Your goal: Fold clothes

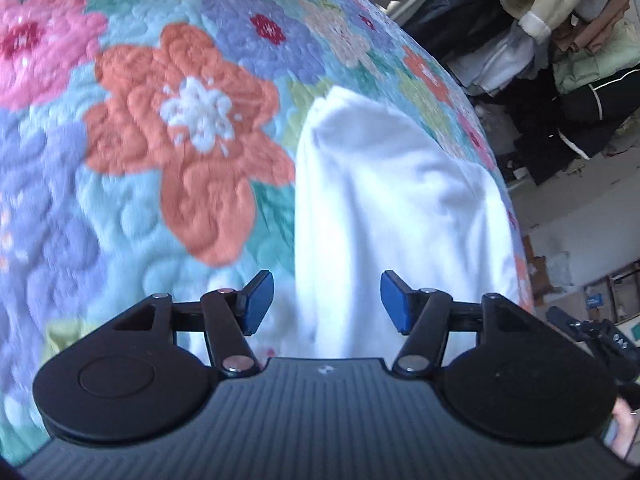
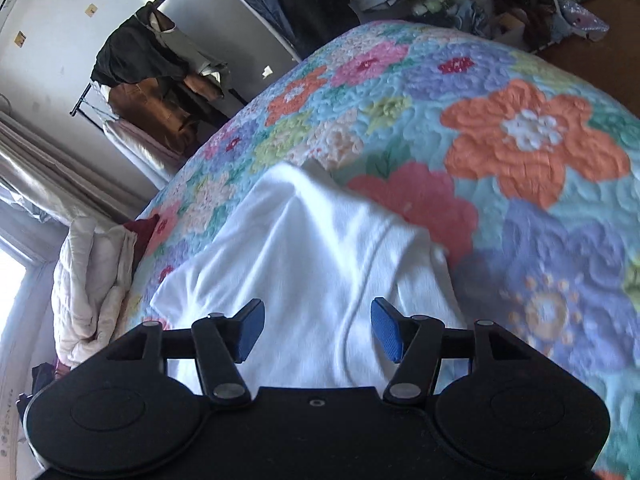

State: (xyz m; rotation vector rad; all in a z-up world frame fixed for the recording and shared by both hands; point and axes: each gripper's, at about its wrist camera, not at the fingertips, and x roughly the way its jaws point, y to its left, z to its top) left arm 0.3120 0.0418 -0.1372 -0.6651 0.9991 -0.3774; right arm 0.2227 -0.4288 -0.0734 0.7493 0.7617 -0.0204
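On the floral bed (image 1: 168,152), the white garment (image 1: 392,200) lies part-folded; left gripper (image 1: 327,302) and right gripper (image 2: 318,330) hover open, empty; we pinch near edges evenly.

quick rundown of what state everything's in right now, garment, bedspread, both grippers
white garment: partly folded, wrinkled, lying on the bed, held by neither gripper
floral quilt: spread over the bed, under the garment
left gripper: open, nothing between the pads
right gripper: open above the garment, gripping nothing
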